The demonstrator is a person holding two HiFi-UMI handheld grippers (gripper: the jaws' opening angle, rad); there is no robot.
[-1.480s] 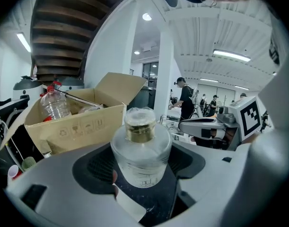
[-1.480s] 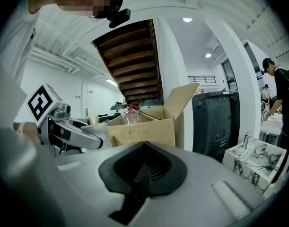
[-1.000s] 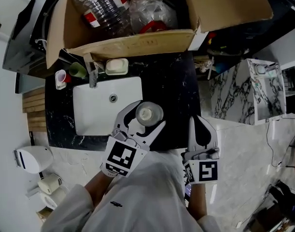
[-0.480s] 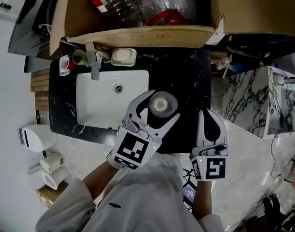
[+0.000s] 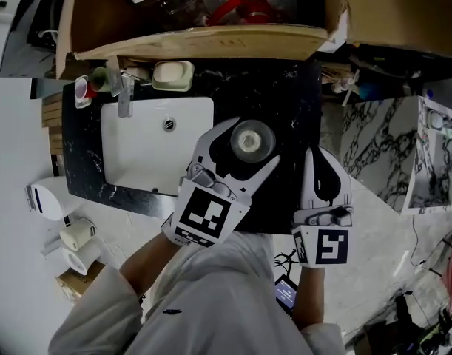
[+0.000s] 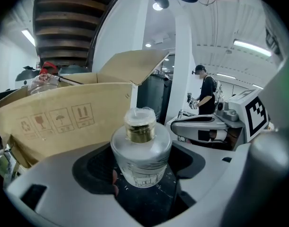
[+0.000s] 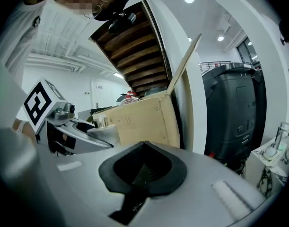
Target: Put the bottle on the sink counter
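Bottle (image 5: pixel 252 139) has moved right of sink (image 5: pixel 140 146), over counter (image 5: pixel 285 95) — left gripper (image 5: pixel 249 149) clamped on it, right gripper (image 5: pixel 318 161) jaws together, empty — I'd lower next.

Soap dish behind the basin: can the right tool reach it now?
Probably not directly: the left tool, holding the bottle, lies across the path from the right tool to the soap dish.

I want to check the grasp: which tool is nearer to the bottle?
Left. The left tool has its jaws around the bottle; the right tool, shut and empty, is apart from it, on its right in the head view.
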